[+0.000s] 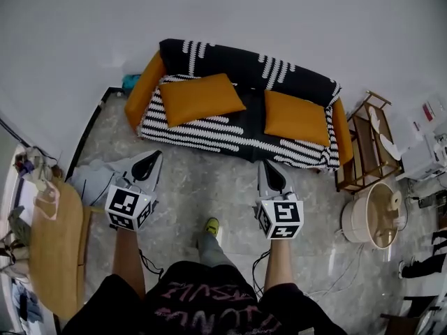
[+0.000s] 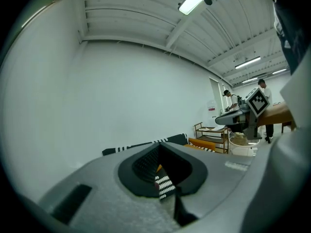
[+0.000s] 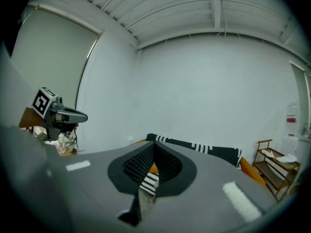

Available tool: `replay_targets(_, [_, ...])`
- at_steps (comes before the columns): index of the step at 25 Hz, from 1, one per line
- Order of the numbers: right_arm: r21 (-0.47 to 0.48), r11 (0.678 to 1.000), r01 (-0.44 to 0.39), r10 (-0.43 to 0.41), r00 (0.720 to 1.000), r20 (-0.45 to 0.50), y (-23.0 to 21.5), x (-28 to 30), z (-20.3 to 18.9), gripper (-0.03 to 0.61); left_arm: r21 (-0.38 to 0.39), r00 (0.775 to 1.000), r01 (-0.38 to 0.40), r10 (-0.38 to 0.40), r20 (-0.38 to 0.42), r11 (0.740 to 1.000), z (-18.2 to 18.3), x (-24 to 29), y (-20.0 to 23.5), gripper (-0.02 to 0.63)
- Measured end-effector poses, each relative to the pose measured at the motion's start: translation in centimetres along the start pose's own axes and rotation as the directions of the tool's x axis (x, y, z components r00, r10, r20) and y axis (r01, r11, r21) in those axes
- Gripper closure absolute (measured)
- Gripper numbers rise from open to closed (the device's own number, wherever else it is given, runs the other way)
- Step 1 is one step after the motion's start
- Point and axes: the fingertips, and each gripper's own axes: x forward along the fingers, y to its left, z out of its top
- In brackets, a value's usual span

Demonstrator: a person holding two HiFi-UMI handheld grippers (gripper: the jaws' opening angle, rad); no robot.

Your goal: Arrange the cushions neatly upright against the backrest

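Two orange cushions lie flat on the sofa seat, one on the left (image 1: 202, 98) and one on the right (image 1: 297, 117). The sofa has orange arms, and a black-and-white striped throw (image 1: 209, 132) covers its seat and backrest (image 1: 244, 65). My left gripper (image 1: 151, 159) and right gripper (image 1: 269, 171) hover over the floor in front of the sofa, both shut and empty. In the left gripper view the shut left gripper (image 2: 158, 147) points at the sofa, with orange and stripes showing past its tips. The right gripper view shows the same past the shut right gripper (image 3: 154, 147), with the backrest (image 3: 204, 147) beyond.
A wooden side rack (image 1: 367, 145) stands right of the sofa, with a round tub (image 1: 374, 215) and white appliances (image 1: 426, 155) nearby. A round wooden table (image 1: 52, 246) is at the left. Cables trail on the floor. People stand far off (image 2: 262, 89).
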Motion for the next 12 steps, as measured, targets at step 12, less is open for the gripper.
replay_targets(12, [0.006, 1.0, -0.009, 0.009, 0.999, -0.033, -9.0, 13.5, 0.6, 0.565, -0.03, 0.998, -0.04, 0.039, -0.039, 0.999, 0.9, 14.5, 5.8, 0.612])
